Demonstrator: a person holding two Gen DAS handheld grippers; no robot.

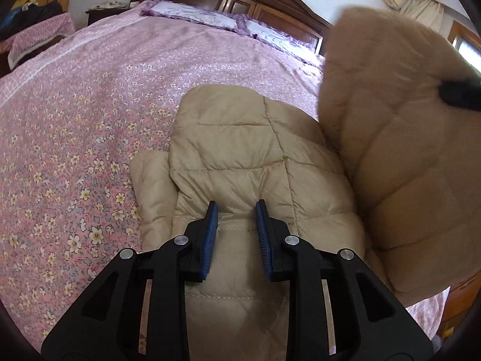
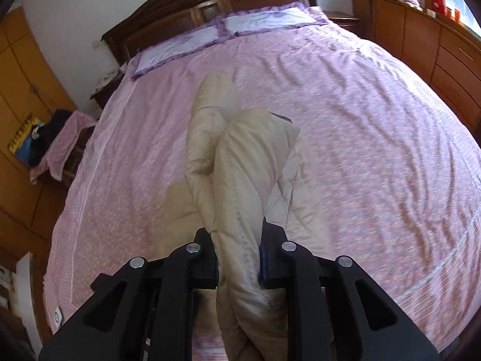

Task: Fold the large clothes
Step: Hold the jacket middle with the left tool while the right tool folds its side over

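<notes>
Right hand-held gripper (image 2: 237,249) clamped a bunched fold of the beige quilted jacket (image 1: 240,156), lifted above the bed (image 1: 90,120); left hand-held gripper (image 1: 236,210) hovered open, empty.

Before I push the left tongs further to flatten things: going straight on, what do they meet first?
Most likely the beige quilted jacket lying on the bed; the left tongs point onto it, nothing between, though depth is unclear.

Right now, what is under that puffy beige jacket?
Under the beige jacket lies the pink flowered bedspread, which shows on all sides of it. The right gripper lifts one part in its jaws. What the folded layers cover cannot be seen.
</notes>
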